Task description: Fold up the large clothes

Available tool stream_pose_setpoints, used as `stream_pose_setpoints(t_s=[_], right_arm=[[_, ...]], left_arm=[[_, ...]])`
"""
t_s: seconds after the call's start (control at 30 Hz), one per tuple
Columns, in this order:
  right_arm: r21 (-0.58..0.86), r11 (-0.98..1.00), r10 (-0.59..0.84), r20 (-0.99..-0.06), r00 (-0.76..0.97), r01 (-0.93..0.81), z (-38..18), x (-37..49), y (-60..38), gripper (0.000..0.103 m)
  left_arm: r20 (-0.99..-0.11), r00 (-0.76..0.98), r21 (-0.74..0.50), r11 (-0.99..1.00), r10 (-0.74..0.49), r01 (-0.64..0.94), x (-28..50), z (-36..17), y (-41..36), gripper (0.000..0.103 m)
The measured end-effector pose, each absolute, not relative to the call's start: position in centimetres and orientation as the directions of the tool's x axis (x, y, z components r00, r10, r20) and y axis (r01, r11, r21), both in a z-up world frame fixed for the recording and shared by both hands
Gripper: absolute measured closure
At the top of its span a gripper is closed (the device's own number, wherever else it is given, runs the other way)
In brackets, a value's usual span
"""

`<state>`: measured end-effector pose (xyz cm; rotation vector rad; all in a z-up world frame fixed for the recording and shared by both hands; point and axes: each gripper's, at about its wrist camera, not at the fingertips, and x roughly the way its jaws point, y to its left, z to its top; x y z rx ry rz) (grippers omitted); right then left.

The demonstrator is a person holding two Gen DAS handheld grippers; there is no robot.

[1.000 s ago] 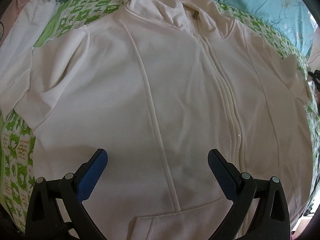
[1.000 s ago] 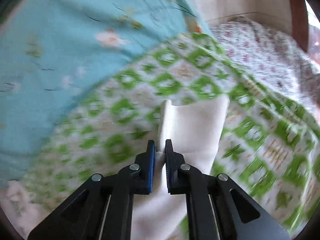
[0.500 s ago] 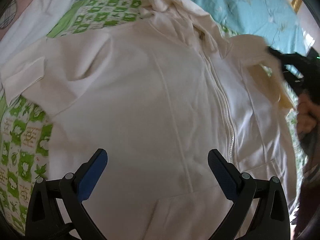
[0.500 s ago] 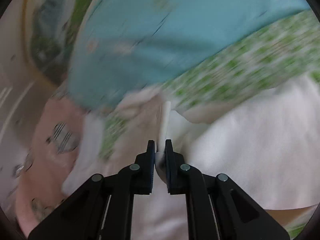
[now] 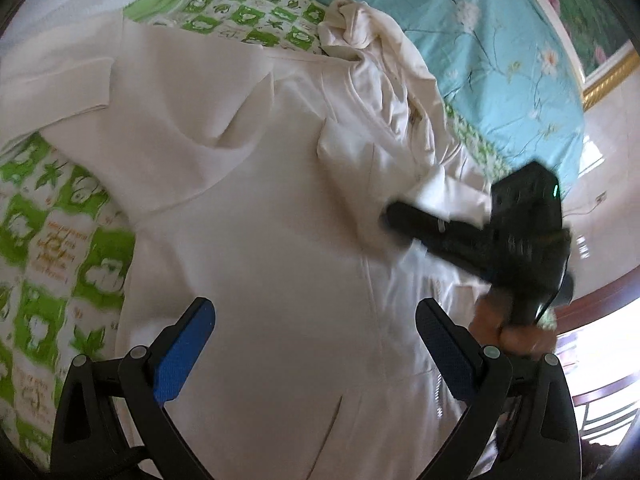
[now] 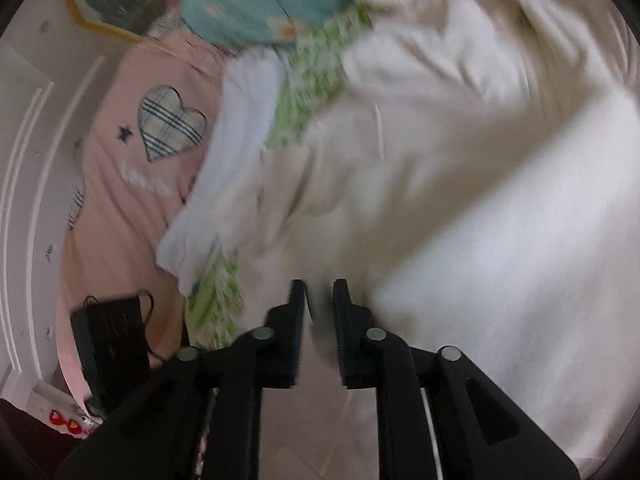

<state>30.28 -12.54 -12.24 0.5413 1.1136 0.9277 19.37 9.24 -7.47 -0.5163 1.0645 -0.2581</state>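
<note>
A cream zip-up hoodie [image 5: 280,208] lies front up on the bed, hood [image 5: 372,36] at the far end. Its right sleeve [image 5: 352,160] is folded across the chest. My left gripper [image 5: 316,344] is open and empty above the lower front. My right gripper [image 5: 390,218] reaches in from the right over the chest. In the right wrist view my right gripper [image 6: 319,300] has a narrow gap between its jaws, with hoodie fabric [image 6: 480,200] in front; the frame is blurred.
A green-and-white patterned sheet [image 5: 44,240] covers the bed. A turquoise floral quilt [image 5: 480,40] lies at the far side. A white garment [image 6: 240,140], a pink heart-print pillow [image 6: 132,152] and a black mask [image 6: 112,340] lie at the left side.
My right gripper carried the sleeve across onto the hoodie's chest and its jaws have parted slightly. The left gripper stayed open and shifted its view rightward.
</note>
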Motion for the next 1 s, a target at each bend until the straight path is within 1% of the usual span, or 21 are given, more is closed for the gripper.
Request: stream_pose_setpoints(t_s=[0.03,0.07,0.17,0.23,0.33,0.37,0.4,0.43,0.47,0.5,0.6,0.67,0.73,0.77,0.8,0.87,1.0], right_arm=[[0.772,0.532,0.844,-0.519,0.139,-0.348,-12.3,30.2,-12.8,0.066],[0.773,0.530,0.845,-0.516,0.142,-0.349,-12.3,29.7,-13.4,0.065],[0.771,0.529,0.848,-0.502,0.171,-0.355,-11.5,28.7,-15.6,0.064],[0.746,0.565,0.825,-0.518,0.226,-0.353,-10.7,27.9,-17.7,0.064],[0.719,0.620,0.782,-0.534,0.323,-0.314,-9.5,26.8,-21.2,0.064],[0.710,0.637,0.765,-0.537,0.354,-0.299,-9.2,26.5,-22.5,0.064],[0.700,0.656,0.745,-0.540,0.392,-0.282,-8.8,26.1,-23.9,0.064],[0.688,0.679,0.716,-0.544,0.438,-0.256,-8.4,25.6,-25.6,0.064],[0.676,0.701,0.685,-0.549,0.479,-0.227,-8.0,25.2,-27.3,0.064],[0.663,0.722,0.650,-0.552,0.522,-0.197,-7.7,24.9,-29.1,0.064],[0.619,0.779,0.532,-0.566,0.630,-0.102,-6.4,24.3,-33.0,0.064],[0.584,0.811,0.434,-0.580,0.690,-0.020,-5.6,24.0,-36.0,0.061],[0.529,0.845,0.325,-0.625,0.709,0.078,-5.2,24.4,-38.3,0.042],[0.502,0.857,0.284,-0.649,0.706,0.116,-5.3,24.9,-38.9,0.039],[0.485,0.863,0.259,-0.665,0.701,0.141,-5.5,25.3,-39.6,0.039],[0.475,0.863,0.246,-0.693,0.678,0.173,-6.4,26.8,-40.4,0.039],[0.463,0.870,0.294,-0.764,0.575,0.171,-9.4,29.6,-39.9,0.040]], left_arm=[[-0.761,0.461,-0.531,0.846,-0.457,-0.037,20.3,-7.5,9.3,0.002],[-0.760,0.453,-0.535,0.844,-0.467,-0.028,21.0,-7.7,9.5,0.002],[-0.773,0.425,-0.513,0.858,-0.470,0.017,25.1,-8.0,8.3,0.002],[-0.787,0.405,-0.493,0.869,-0.465,0.040,28.3,-8.7,7.4,0.003],[-0.806,0.376,-0.467,0.882,-0.456,0.068,31.7,-9.5,5.7,0.010],[-0.810,0.376,-0.450,0.888,-0.449,0.092,32.4,-9.6,4.9,0.021],[-0.812,0.383,-0.429,0.896,-0.440,0.117,32.6,-9.5,4.3,0.044],[-0.821,0.385,-0.395,0.906,-0.422,0.152,33.0,-9.5,3.2,0.061],[-0.828,0.378,-0.377,0.910,-0.414,0.170,33.1,-9.7,2.7,0.094],[-0.829,0.384,-0.364,0.914,-0.406,0.180,32.8,-9.6,2.3,0.100],[-0.794,0.495,-0.315,0.935,-0.353,0.161,30.5,-7.9,3.2,0.100],[-0.777,0.541,-0.312,0.943,-0.322,0.114,29.3,-7.4,5.0,0.100],[-0.779,0.530,-0.351,0.933,-0.334,0.073,29.0,-8.0,6.7,0.100],[-0.783,0.526,-0.355,0.933,-0.331,0.059,28.9,-8.3,7.2,0.100],[-0.788,0.522,-0.356,0.933,-0.326,0.047,29.0,-8.5,7.3,0.100],[-0.795,0.505,-0.371,0.928,-0.336,0.032,29.2,-9.1,7.2,0.100],[-0.798,0.507,-0.354,0.934,-0.326,0.043,29.2,-9.1,6.3,0.100]])
